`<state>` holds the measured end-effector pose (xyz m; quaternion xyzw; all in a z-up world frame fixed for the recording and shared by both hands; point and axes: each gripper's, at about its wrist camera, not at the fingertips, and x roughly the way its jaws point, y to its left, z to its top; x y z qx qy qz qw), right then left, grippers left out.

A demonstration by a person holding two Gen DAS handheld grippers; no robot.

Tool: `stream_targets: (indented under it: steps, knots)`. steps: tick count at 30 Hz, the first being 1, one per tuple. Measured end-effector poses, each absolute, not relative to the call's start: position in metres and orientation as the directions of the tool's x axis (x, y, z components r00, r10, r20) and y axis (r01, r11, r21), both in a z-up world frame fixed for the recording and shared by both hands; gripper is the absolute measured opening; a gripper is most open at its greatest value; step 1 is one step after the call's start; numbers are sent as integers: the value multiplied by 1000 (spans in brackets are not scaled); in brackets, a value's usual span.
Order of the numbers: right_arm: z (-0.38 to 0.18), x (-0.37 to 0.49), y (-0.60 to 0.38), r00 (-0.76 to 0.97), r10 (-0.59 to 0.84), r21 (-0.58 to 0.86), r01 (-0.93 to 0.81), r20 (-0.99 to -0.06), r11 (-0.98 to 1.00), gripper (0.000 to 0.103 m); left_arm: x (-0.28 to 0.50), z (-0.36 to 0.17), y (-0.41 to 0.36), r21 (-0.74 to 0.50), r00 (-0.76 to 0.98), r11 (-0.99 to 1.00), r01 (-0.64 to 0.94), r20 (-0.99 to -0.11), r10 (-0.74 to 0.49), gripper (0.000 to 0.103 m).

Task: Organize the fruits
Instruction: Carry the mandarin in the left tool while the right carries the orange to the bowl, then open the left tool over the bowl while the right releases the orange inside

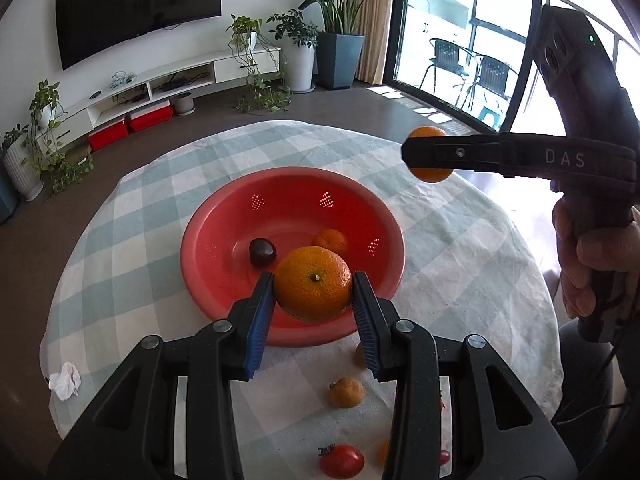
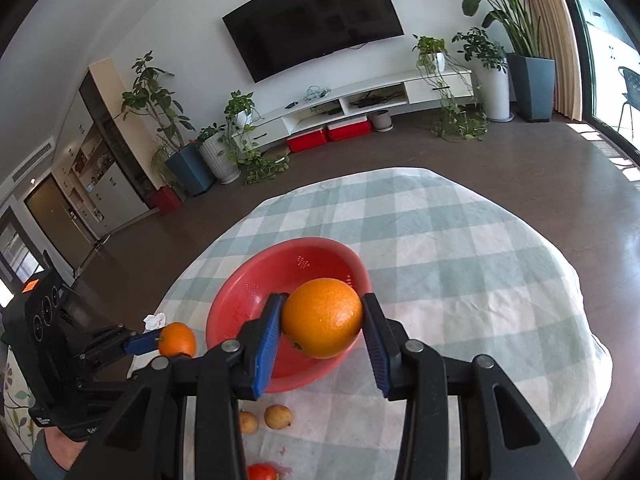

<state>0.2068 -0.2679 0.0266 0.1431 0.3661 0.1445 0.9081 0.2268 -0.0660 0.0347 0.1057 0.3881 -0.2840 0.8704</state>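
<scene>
Orange fills both grips: the left tool (image 1: 313, 294) clamps a mandarin (image 1: 313, 289) above the red colander (image 1: 208, 240)'s near rim, and the right tool (image 2: 322, 320) pinches a smooth orange (image 2: 322, 318) over that colander. Below them, loose fruits on the checked worktop (image 1: 460, 240) lie partly hidden behind the fingers (image 1: 262, 320).

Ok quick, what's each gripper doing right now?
Left gripper: closed on a tangerine, above the red bowl.
Right gripper: closed on an orange.
</scene>
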Motion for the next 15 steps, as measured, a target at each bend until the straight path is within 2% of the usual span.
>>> stream_targets:
  steps: [4,15]
  knots:
    - [10,243,-246,630,392,369,-175,-670,913,43,253,16,-81,-23,509,813,581,-769,-386,36]
    - [-43,294,-214,519,349,300,-179,-780,937,43,286,-26,-80,-40,449,817,576,-819,-357,36]
